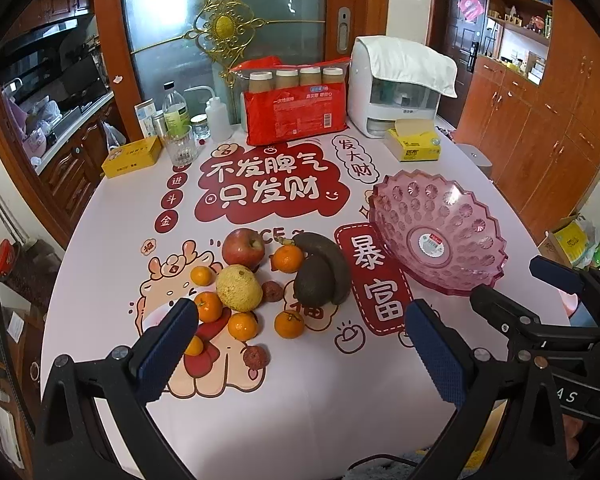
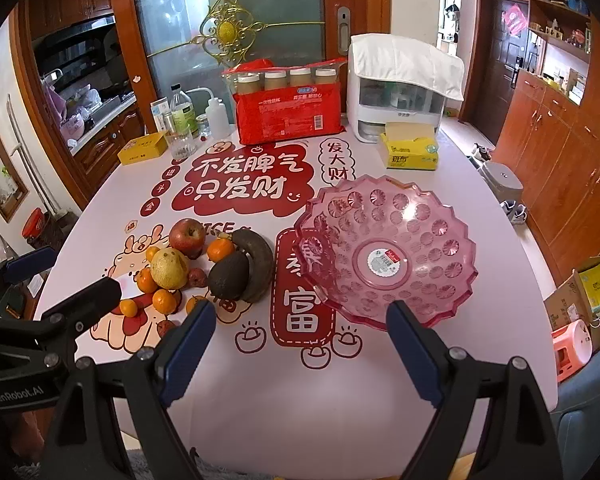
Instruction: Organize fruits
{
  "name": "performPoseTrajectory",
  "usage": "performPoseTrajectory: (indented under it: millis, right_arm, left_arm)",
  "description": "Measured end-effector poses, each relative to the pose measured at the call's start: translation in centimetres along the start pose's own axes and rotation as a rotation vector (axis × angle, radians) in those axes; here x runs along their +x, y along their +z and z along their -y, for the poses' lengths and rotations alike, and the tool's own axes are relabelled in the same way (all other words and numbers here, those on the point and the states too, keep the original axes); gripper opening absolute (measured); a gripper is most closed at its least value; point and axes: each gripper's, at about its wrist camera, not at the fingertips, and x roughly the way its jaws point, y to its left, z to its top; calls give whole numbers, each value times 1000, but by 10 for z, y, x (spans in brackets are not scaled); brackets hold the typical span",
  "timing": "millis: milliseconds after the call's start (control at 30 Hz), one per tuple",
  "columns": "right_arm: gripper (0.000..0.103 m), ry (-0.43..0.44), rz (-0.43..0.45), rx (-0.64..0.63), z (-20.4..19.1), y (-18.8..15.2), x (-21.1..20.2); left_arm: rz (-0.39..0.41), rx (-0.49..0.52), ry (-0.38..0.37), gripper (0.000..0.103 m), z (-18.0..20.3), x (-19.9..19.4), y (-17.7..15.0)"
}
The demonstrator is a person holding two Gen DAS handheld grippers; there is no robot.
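nothing was sorted yet: fruit (image 1: 260, 284) lay heaped on the table (image 1: 300, 400) beside the bare pink bowl (image 2: 384, 252), while left gripper (image 1: 300, 344) and right gripper (image 2: 300, 344) hovered with jaws wide, gripping nothing.

1. Near table (image 1: 300, 400) strip at 6 o'clock bare; grippers pass freely.
2. Fruit pile (image 1: 256, 280) blocks 10–11 o'clock.
3. Pink bowl (image 2: 452, 292) blocks 1 o'clock.
4. Narrow gap between them at 12.
5. Red package (image 1: 298, 114), white appliance (image 1: 392, 96) wall the far edge.
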Motion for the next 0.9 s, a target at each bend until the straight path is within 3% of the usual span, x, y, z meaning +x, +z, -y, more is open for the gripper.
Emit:
performPoseTrajectory:
  millis: [433,900]
  right_arm:
    - [88,26,-41,-26,-16,1,21]
    - [88,81,-146,-60,-41,4,63]
  left_arm:
    - [-35,-38,17,102,-18,13,-5]
    - [-146,-103,41,102,-49,50,-13]
